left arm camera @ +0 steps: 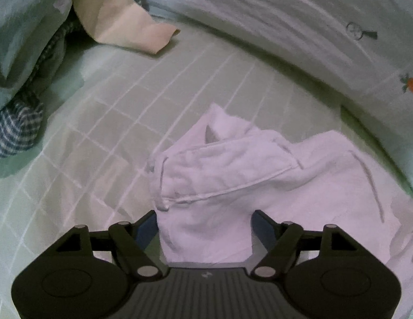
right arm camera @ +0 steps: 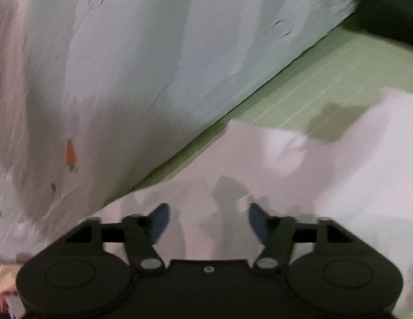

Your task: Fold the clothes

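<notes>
A crumpled white garment (left arm camera: pixel 233 175) with seams and a waistband lies on the green checked bed sheet (left arm camera: pixel 113 101). My left gripper (left arm camera: pixel 205 220) is open, its two fingers spread wide on either side of one end of the garment, which fills the gap between them. In the blurred right wrist view, the same white garment (right arm camera: pixel 313 172) spreads under and ahead of my right gripper (right arm camera: pixel 209 218). That gripper is open, with its blue-padded fingers apart just above the cloth and nothing clamped.
A pale duvet with carrot prints (left arm camera: pixel 313 26) (right arm camera: pixel 126 66) is heaped along the far side. A peach cloth (left arm camera: pixel 121 18), a checked garment (left arm camera: pixel 17 130) and a light green pillow (left arm camera: pixel 20 26) sit at the left. Bare sheet (right arm camera: pixel 326 74) shows beyond the garment.
</notes>
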